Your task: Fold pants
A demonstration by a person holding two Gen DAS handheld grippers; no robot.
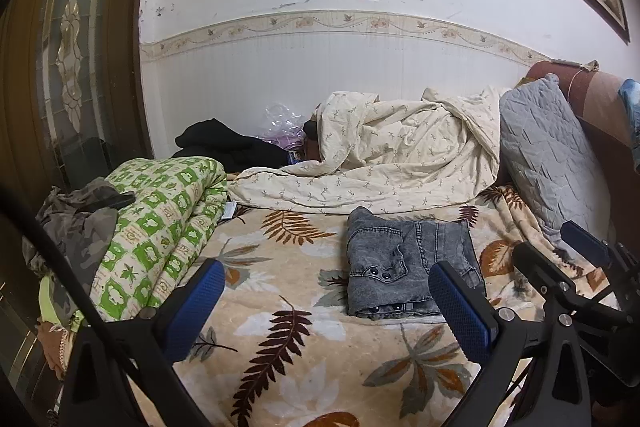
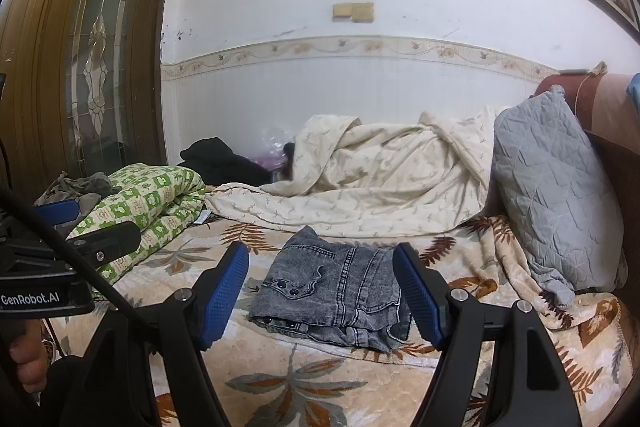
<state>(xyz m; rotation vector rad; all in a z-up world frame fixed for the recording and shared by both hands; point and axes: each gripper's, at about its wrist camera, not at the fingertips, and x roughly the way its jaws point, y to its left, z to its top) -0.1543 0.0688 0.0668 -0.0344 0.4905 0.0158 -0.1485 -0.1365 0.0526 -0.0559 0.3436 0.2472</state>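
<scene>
The folded pants (image 2: pixel 332 295) lie on the bed (image 2: pixel 280 379) straight ahead of the right hand-held gripper (image 2: pixel 322 301), nearer than the left hand-held gripper (image 1: pixel 326 305); both gape wide, empty.

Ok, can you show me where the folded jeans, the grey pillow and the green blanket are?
folded jeans (image 2: pixel 336 295): right wrist view, on the top denim layer.
grey pillow (image 2: pixel 552 187): right wrist view, on its quilted front.
green blanket (image 1: pixel 160 227): left wrist view, on its rolled side.

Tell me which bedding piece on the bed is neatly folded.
The green checked quilt, at the bed's left edge beside the door. The cream duvet lies crumpled along the wall, and the grey pillow just leans upright.
</scene>
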